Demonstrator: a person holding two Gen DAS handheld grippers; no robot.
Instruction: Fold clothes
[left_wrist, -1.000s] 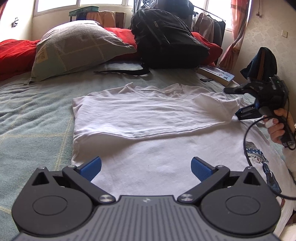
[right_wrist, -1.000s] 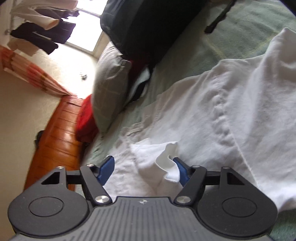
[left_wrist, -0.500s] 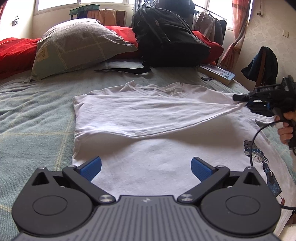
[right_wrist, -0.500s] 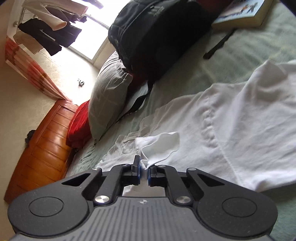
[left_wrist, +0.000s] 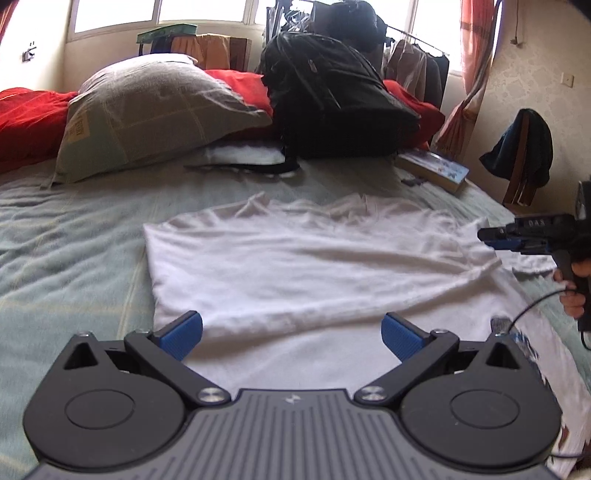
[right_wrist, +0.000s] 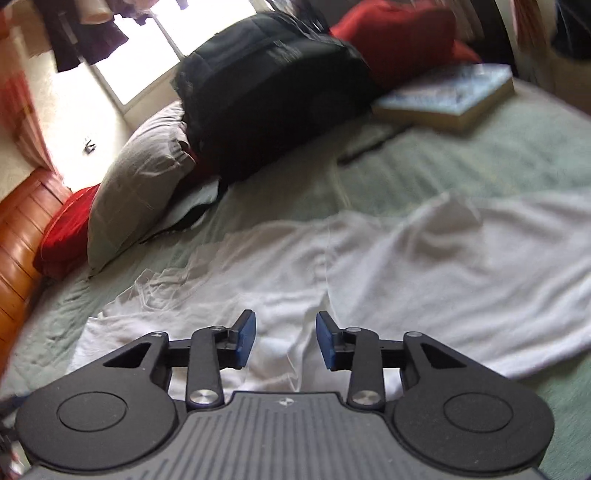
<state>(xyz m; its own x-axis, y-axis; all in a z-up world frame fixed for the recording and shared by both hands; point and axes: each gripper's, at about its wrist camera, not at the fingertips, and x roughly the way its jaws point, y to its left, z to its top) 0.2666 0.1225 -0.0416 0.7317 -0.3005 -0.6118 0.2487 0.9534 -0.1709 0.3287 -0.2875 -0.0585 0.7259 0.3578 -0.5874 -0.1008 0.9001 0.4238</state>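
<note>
White T-shirt (left_wrist: 314, 266) spread on the green bedspread (left_wrist: 74, 236), one side folded over its middle.

The left gripper (left_wrist: 291, 334) hovers over the shirt's near part, jaws spread wide with nothing between them. The right gripper (right_wrist: 285, 339) is opening, its pads partly apart above the cloth and gripping nothing. A black backpack (left_wrist: 332, 99), a pillow (left_wrist: 155, 110) and a book (right_wrist: 447, 96) lie beyond the shirt.

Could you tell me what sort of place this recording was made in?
Most likely a home bedroom. A white T-shirt lies spread on a bed with a pillow at its head, a black backpack beside that, and clothes hang on a rail by the window.
</note>
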